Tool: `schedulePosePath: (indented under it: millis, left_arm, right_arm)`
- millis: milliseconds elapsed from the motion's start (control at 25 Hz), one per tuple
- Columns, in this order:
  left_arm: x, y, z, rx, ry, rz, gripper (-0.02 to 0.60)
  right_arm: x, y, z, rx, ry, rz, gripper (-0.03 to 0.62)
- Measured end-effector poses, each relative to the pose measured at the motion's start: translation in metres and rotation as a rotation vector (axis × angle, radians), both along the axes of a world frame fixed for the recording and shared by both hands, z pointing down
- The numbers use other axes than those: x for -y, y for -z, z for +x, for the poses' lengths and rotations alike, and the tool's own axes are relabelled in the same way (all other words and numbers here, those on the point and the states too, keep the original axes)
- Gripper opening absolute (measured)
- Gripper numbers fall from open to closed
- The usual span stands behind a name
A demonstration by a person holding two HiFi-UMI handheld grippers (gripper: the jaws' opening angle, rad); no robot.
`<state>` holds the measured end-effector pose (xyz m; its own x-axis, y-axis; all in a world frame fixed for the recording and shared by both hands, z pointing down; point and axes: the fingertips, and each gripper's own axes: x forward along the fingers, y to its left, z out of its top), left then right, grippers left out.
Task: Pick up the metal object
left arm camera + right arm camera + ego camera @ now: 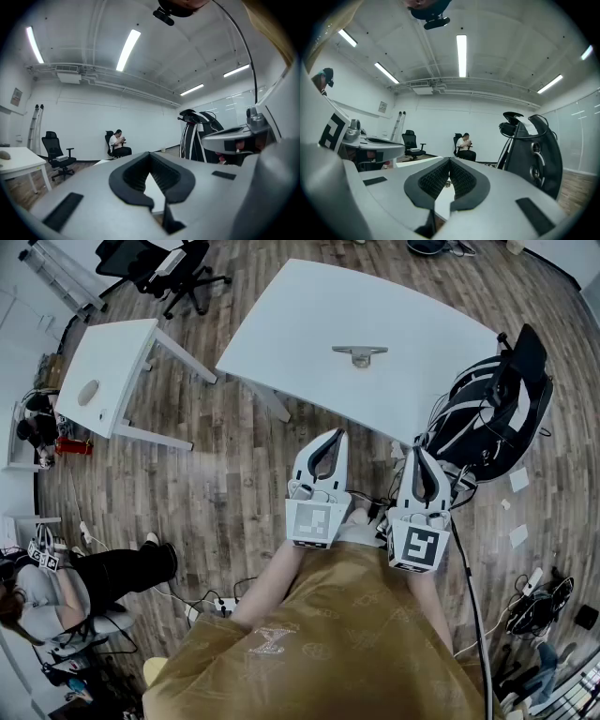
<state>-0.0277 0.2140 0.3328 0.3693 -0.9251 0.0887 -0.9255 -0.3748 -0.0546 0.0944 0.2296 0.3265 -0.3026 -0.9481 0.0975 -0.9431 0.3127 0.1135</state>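
Metal object [359, 354]: grey, a flat bar over a short stem, lying at upper centre on the white table [309, 315]; only the head view shows it. Left gripper [330, 439] and right gripper [419, 457], at lower centre and well apart from it, have their jaws pressed together, empty. The gripper views add ceiling lights [127, 49] and a seated person [117, 143].

The room is bright, evenly lit by long ceiling lamps [461, 54], which glare white in both gripper views. The white table [309, 324] is almost overexposed, and the wooden floor [234, 474] beside it carries only soft, weak shadows. All views bend strongly toward dark, rounded corners; details near the table are sharp.
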Motion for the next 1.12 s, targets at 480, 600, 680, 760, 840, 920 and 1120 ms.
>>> schedulePosePath:
  millis: [480, 600, 680, 760, 840, 920, 1120]
  left_arm:
    - [0.053, -0.021, -0.014, -0.015, 0.014, -0.034, -0.005]
    - [0.072, -0.025, -0.023, -0.043, 0.027, -0.042, -0.005]
    - [0.087, -0.031, -0.029, -0.047, 0.023, -0.059, -0.005]
    - [0.103, -0.036, -0.034, -0.061, 0.016, -0.073, -0.005]
    - [0.118, -0.042, -0.037, -0.059, -0.002, -0.081, -0.005]
    - [0.129, -0.047, -0.038, -0.06, -0.025, -0.087, -0.005]
    - [0.151, -0.048, -0.052, -0.062, -0.043, -0.093, -0.005]
  right_arm:
    - [0.053, -0.023, -0.009, -0.014, -0.026, -0.03, 0.008]
    - [0.07, -0.028, -0.016, -0.007, -0.038, -0.045, 0.008]
    - [0.083, -0.031, -0.021, -0.01, -0.047, -0.049, 0.008]
    - [0.096, -0.031, -0.023, -0.025, -0.058, -0.049, 0.008]
    - [0.106, -0.034, -0.023, -0.038, -0.078, -0.056, 0.008]
    - [0.11, -0.037, -0.022, -0.038, -0.101, -0.063, 0.008]
    - [0.128, -0.037, -0.031, 0.001, -0.139, -0.055, 0.008]
